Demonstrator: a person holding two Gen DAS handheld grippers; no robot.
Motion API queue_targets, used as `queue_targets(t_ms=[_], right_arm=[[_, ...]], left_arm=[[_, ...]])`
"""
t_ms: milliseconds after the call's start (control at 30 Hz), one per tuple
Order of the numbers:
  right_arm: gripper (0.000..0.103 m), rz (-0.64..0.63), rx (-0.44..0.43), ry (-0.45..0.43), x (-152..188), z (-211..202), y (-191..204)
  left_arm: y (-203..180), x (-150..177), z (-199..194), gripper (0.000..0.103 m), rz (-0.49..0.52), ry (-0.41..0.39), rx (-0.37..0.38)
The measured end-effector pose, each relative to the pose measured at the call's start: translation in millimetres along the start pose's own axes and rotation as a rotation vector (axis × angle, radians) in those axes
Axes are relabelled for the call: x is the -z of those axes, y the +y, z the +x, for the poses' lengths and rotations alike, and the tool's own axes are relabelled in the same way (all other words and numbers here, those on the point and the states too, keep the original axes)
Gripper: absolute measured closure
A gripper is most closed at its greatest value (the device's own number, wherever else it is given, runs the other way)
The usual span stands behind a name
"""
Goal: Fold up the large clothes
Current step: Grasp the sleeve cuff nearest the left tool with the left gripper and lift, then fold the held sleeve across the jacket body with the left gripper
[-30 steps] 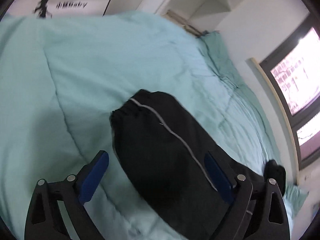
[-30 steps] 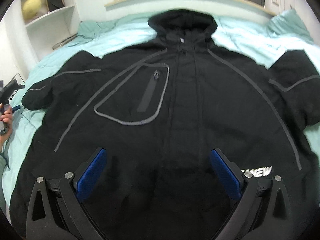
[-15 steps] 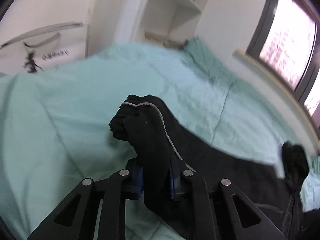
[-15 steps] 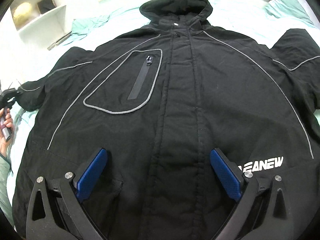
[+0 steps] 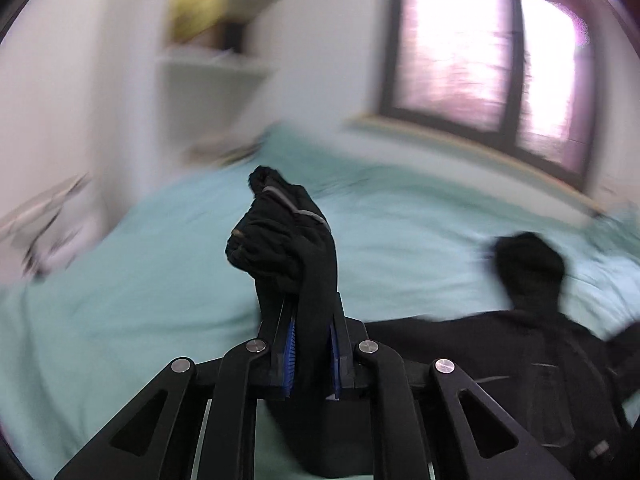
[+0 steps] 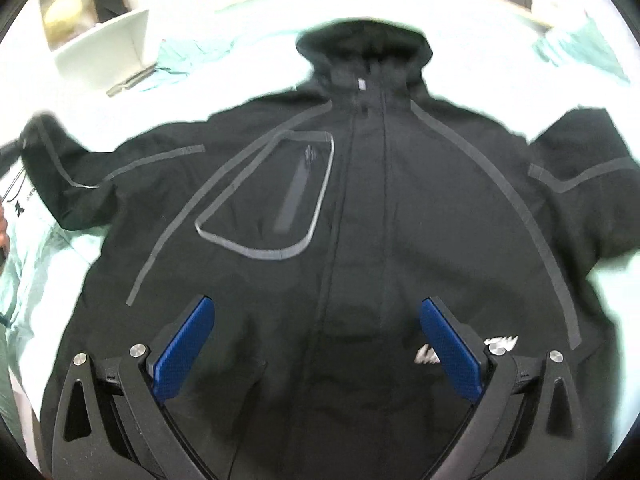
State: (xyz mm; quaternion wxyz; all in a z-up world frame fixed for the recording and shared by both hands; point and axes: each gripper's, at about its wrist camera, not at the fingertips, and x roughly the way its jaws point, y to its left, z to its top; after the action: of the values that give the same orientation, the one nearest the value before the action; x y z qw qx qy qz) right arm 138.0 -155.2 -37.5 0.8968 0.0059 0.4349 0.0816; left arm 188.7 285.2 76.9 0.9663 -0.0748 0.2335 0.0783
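A large black hooded jacket point(image 6: 360, 208) with grey piping lies front-up on a mint-green bed cover point(image 5: 120, 300). My left gripper point(image 5: 312, 344) is shut on the jacket's sleeve cuff point(image 5: 280, 240) and holds it lifted above the bed; the cuff bunches up past the blue pads. In the right wrist view this sleeve point(image 6: 56, 168) shows raised at the far left. My right gripper point(image 6: 316, 344) is open and empty, hovering over the jacket's lower front near the zip. The hood point(image 5: 528, 264) lies towards the window.
A window point(image 5: 492, 52) with a sill runs along the bed's far side. A white shelf unit point(image 6: 92, 20) with a yellow object stands at the bed's corner. A green pillow point(image 6: 580, 52) lies at the far right. A hand shows at the left edge point(image 6: 3, 232).
My left gripper, shut on the sleeve cuff, has lifted it off the bed and swung towards the window. The right gripper has stayed open over the jacket's front, shifting slightly.
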Motion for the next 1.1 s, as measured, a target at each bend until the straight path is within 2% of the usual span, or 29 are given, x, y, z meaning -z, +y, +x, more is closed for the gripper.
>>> queue_targets(t_ms=[67, 167, 233, 367, 433, 500, 600, 633, 667, 733, 767, 833, 867, 900, 933, 967, 1067, 1100], right_arm=[[0.000, -0.016, 0.021, -0.039, -13.7, -17.9, -2.5], [0.000, -0.012, 0.039, -0.090, -27.8, -39.0, -13.4], [0.000, -0.001, 0.061, -0.118, -34.0, -50.1, -24.9], [0.000, 0.036, 0.083, -0.133, -37.4, -61.9, -51.3], [0.000, 0.058, 0.091, -0.129, -35.8, -65.8, -65.8], [0.000, 0.071, 0.104, -0.115, -35.0, -66.1, -78.1], [0.000, 0.081, 0.111, -0.071, -35.4, -57.3, -93.2], [0.000, 0.085, 0.108, -0.058, -34.2, -52.5, -96.5], [0.000, 0.093, 0.103, -0.039, -34.7, -46.8, -101.5], [0.000, 0.107, 0.090, -0.006, -33.8, -37.2, -109.6], [0.000, 0.115, 0.079, 0.010, -35.4, -31.7, -112.4], [0.000, 0.130, 0.045, 0.034, -41.0, -22.4, -116.4], [0.000, 0.138, 0.032, 0.041, -45.7, -18.7, -116.9], [0.000, 0.142, 0.023, 0.045, -50.2, -16.1, -115.9], [0.000, 0.148, 0.004, 0.049, -57.5, -12.3, -114.5], [0.000, 0.154, -0.017, 0.052, -65.0, -7.8, -112.7], [0.000, 0.166, -0.062, 0.057, -84.3, 13.5, -105.1], [0.005, 0.171, -0.048, 0.067, -89.5, 25.3, -102.0]], left_arm=[[-61.5, -7.6, -12.1, 0.089, 0.080, -0.009, 0.146], [-147.7, -1.5, -7.8, 0.090, 0.169, 0.044, 0.326], [-200.8, 10.8, 0.8, 0.090, 0.227, 0.083, 0.408], [-288.5, 45.7, 24.2, 0.090, 0.284, 0.191, 0.521], [-326.6, 68.3, 41.3, 0.090, 0.296, 0.255, 0.542], [-348.7, 93.2, 67.8, 0.089, 0.294, 0.333, 0.556], [-364.4, 133.3, 102.7, 0.082, 0.262, 0.484, 0.594], [-366.6, 147.0, 115.4, 0.076, 0.242, 0.551, 0.609], [-368.3, 158.9, 126.4, 0.075, 0.221, 0.623, 0.622], [-363.3, 165.4, 129.9, 0.073, 0.200, 0.643, 0.657], [-360.4, 163.6, 128.4, 0.065, 0.186, 0.648, 0.680], [-346.7, 150.5, 122.5, 0.050, 0.089, 0.704, 0.809], [-337.5, 141.2, 114.7, 0.046, 0.031, 0.702, 0.879], [-330.1, 133.3, 105.8, 0.043, 0.008, 0.677, 0.915], [-326.1, 125.0, 95.2, 0.035, 0.006, 0.640, 0.932], [-315.0, 113.6, 80.8, 0.028, 0.017, 0.579, 0.918], [-286.9, 94.5, 59.4, 0.028, 0.043, 0.475, 0.811], [-271.1, 89.8, 54.2, 0.028, 0.043, 0.453, 0.771]])
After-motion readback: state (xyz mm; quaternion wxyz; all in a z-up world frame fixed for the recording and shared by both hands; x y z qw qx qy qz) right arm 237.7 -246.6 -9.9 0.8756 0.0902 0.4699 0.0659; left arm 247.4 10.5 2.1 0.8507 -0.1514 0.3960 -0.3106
